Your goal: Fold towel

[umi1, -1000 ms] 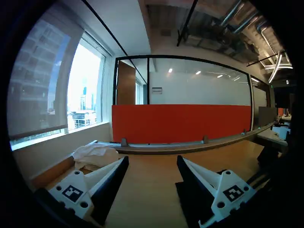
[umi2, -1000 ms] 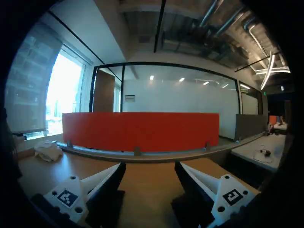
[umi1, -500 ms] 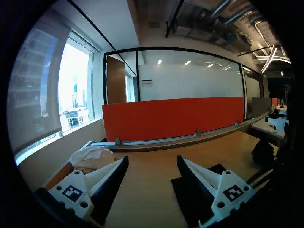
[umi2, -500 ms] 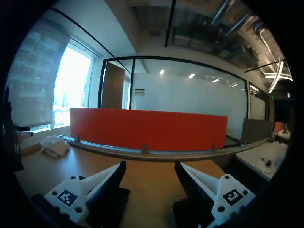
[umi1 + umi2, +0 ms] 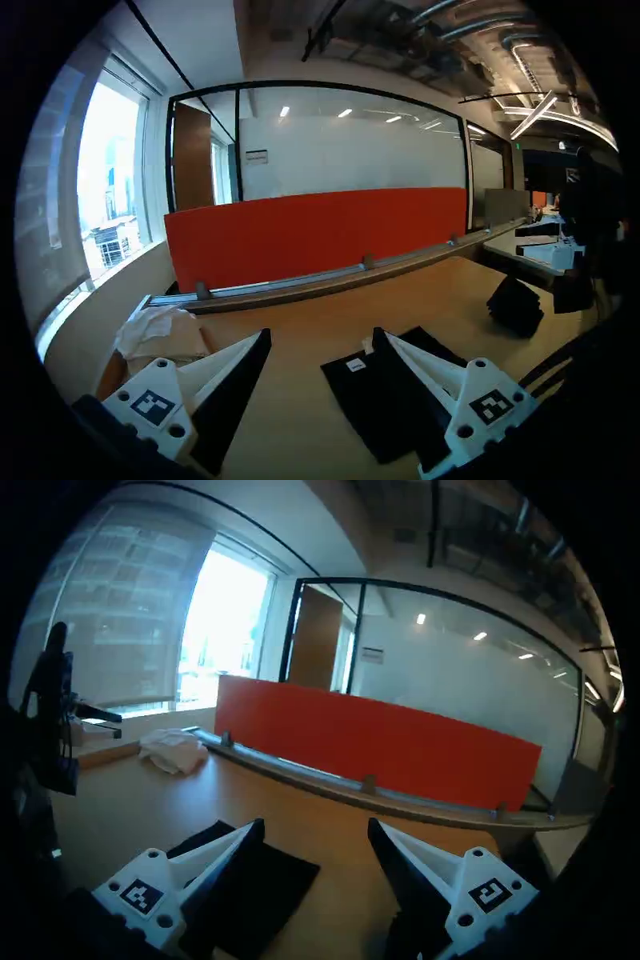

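Wooden desk point(image 5: 304, 376), orange divider point(image 5: 320, 228), flat black towel point(image 5: 376, 392).

Black towel point(image 5: 352, 396): far side hidden behind a finger of my left tool point(image 5: 320, 332). Tag point(image 5: 356, 365) too small to read. Dark bundle point(image 5: 516, 306) unidentifiable.

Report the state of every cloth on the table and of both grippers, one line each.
black towel: spread flat on the table, not gripped
white cloth: crumpled in a heap
dark cloth: bunched up
left gripper: open, empty
right gripper: open, empty
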{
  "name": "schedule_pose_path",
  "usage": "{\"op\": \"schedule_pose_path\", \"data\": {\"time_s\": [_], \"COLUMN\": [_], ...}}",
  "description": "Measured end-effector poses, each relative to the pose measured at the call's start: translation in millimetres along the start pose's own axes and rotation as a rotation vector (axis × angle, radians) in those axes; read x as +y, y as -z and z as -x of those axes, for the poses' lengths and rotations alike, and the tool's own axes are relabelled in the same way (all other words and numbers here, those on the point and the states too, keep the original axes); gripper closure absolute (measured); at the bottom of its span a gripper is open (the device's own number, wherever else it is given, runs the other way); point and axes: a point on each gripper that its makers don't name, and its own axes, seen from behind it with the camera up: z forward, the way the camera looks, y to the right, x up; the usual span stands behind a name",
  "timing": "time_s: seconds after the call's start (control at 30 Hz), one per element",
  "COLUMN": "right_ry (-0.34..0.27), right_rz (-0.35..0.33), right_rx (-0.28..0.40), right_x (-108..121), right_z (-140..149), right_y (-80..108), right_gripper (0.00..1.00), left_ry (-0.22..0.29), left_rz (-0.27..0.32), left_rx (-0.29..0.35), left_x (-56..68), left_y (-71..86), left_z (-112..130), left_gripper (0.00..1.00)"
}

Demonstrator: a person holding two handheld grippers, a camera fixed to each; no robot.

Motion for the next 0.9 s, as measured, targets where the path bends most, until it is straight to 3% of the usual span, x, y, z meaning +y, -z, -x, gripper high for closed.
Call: {"op": "schedule_pose_path", "data": {"time_s": [0.4,0.9], "right_ry": [0.031,0.024], "right_rz": [-0.094,-0.165], "right_rx": [-0.072,-0.184], "right_x": [-18.7,-42.6], "right_z": [25.1,107.5], "right_y": [-6.7,-16.3], "right_gripper": [0.00,0.00], "left_ry": [-0.030,-0.051], "left_rz": [0.094,0.180], "left_rx": [-0.076,-0.189], "left_x": [20.2,48.9], "left_y": [-6.9,-14.1], "left_z": [26.5,92.8], "left_gripper": [0.06,0.06]}}
